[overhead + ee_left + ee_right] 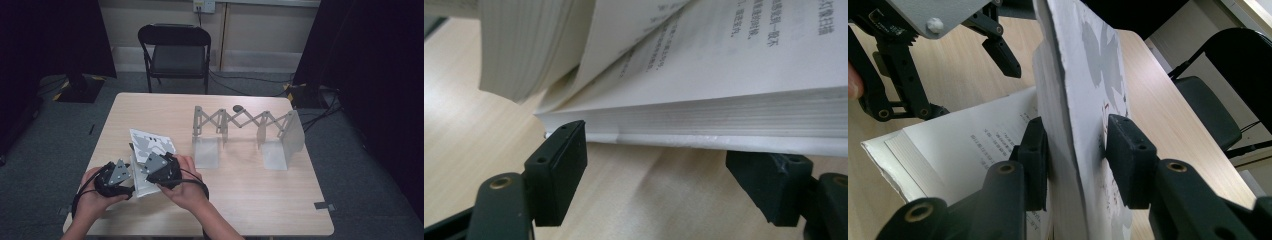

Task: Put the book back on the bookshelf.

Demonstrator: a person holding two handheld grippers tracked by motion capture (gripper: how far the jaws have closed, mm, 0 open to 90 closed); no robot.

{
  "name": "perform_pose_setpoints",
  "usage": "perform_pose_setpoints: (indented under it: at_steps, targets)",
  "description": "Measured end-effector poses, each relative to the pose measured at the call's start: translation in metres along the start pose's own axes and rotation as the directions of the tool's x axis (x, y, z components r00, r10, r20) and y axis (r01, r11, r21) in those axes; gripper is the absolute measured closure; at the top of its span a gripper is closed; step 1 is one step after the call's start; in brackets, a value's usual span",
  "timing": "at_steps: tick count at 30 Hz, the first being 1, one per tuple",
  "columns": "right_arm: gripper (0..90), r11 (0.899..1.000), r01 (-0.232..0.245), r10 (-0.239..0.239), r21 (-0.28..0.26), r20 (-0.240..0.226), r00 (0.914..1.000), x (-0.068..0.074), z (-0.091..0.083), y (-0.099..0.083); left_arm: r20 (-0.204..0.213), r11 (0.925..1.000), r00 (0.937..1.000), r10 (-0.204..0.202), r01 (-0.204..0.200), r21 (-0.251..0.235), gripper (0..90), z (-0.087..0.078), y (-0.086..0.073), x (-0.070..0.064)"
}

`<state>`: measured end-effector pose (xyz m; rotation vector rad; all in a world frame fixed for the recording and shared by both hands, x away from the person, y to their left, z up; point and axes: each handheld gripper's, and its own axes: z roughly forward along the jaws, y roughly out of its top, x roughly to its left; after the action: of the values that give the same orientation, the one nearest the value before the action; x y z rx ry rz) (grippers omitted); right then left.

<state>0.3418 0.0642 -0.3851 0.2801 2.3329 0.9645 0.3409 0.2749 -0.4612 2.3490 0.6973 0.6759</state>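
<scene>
Tongs [664, 175] spread wide under the open book [704, 115] — on table [474, 120]

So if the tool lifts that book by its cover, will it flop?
Probably. The book looks like a paperback: its cover, between the right tool's jaws, is thin and already curves. The pages fan loosely, so they would likely droop. The thick page block suggests it is fairly heavy.
</scene>
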Motion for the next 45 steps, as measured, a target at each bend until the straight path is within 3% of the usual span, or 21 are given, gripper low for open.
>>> perform_pose_setpoints:
  at_steps: [9,10,13,16,21,22,25,28,31,35,45]
  targets:
    - [63.0,1.000,-0.008,0.008,-0.005,0.003,1.0000,0.001,-0.001,-0.001,0.039,0.9990,0.9985,-0.039,0.040,-0.019,22.1,0.009,-0.009,-0.001]
    - [63.0,1.000,-0.010,0.010,-0.004,0.002,0.9999,0.001,-0.001,-0.001,0.042,0.9970,0.9967,-0.069,0.070,-0.031,22.1,0.012,-0.012,0.000]
    - [63.3,1.000,-0.025,0.025,-0.009,0.000,0.9997,-0.001,-0.003,-0.002,0.052,0.9957,0.9951,-0.084,0.085,-0.035,15.9,0.015,-0.014,0.001]
    - [63.6,0.999,-0.030,0.030,-0.011,-0.001,0.9995,-0.002,-0.003,-0.002,0.081,0.9893,0.9877,-0.134,0.138,-0.048,16.7,0.022,-0.018,0.001]
    - [63.7,1.000,-0.007,0.007,-0.001,-0.001,1.0000,0.000,-0.003,0.001,0.076,0.9849,0.9851,-0.154,0.159,-0.068,17.5,0.024,-0.018,0.000]
    - [63.6,1.000,-0.007,0.007,-0.002,0.001,1.0000,0.001,-0.002,0.001,0.049,0.9886,0.9917,-0.118,0.122,-0.088,21.2,0.018,-0.015,0.000]
    - [63.5,1.000,-0.013,0.013,-0.011,0.002,0.9999,0.000,-0.002,0.002,0.027,0.9884,0.9947,-0.099,0.102,-0.113,24.8,0.013,-0.012,-0.001]
    - [63.4,1.000,0.000,0.000,-0.006,-0.002,1.0000,-0.001,-0.002,0.004,0.001,0.9926,0.9989,-0.048,0.048,-0.111,26.2,0.008,-0.007,-0.001]
    - [63.4,1.000,0.001,-0.001,-0.001,-0.007,1.0000,-0.002,-0.002,0.005,-0.034,0.9911,0.9994,0.003,-0.007,-0.133,30.1,0.004,-0.003,-0.002]
    - [63.1,1.000,-0.001,0.001,-0.003,-0.010,1.0000,-0.003,-0.001,0.006,-0.022,0.9925,0.9997,0.010,-0.013,-0.121,32.2,0.003,-0.001,-0.001]
    - [61.2,1.000,0.022,-0.022,-0.002,-0.031,0.9993,0.001,0.001,0.008,-0.050,0.9938,0.9979,0.042,-0.047,-0.100,43.6,-0.005,0.002,-0.003]
